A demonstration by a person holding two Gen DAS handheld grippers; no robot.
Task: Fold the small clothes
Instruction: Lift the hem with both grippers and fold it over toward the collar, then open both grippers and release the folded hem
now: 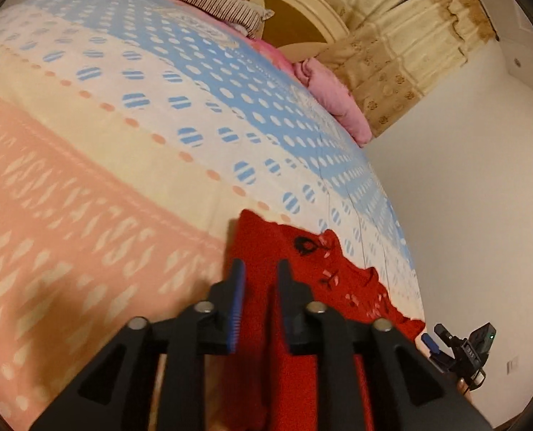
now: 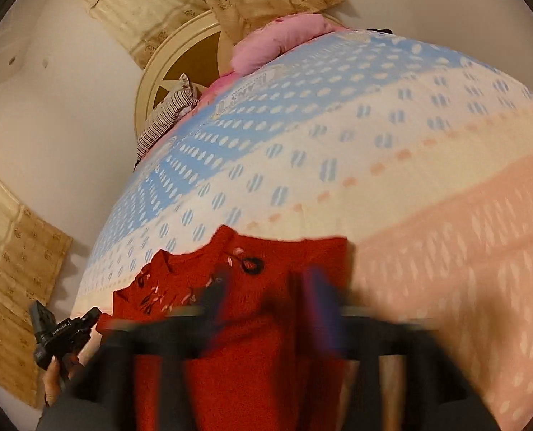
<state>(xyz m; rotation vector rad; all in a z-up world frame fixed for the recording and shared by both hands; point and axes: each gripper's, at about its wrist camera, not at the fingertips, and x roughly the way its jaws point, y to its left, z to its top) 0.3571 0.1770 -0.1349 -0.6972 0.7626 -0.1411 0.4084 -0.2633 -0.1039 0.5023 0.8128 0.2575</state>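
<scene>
A red knitted garment (image 1: 266, 287) lies at the near edge of the bed (image 1: 140, 125), directly under and ahead of both tools, with small pale and dark embroidered motifs across its front. In the left wrist view the left tool (image 1: 261, 269) hangs over the garment with its two fingers parted, a strip of red knit showing in the gap between them; the fingers grip nothing. In the right wrist view the right tool (image 2: 266, 283) is smeared by motion blur above the same garment (image 2: 266, 323); its fingers appear apart with red cloth seen between them, but whether they pinch the fabric cannot be told. The bed cover (image 2: 374, 143) stretches away ahead of both tools in bands of peach, cream and blue with pale dots. Beyond it, at the far end of the bed, sit a striped pillow (image 1: 223, 3), a pink bundle of bedding (image 1: 331, 97) and a round cream headboard (image 1: 302, 18), with beige curtains (image 1: 410, 36) behind.
</scene>
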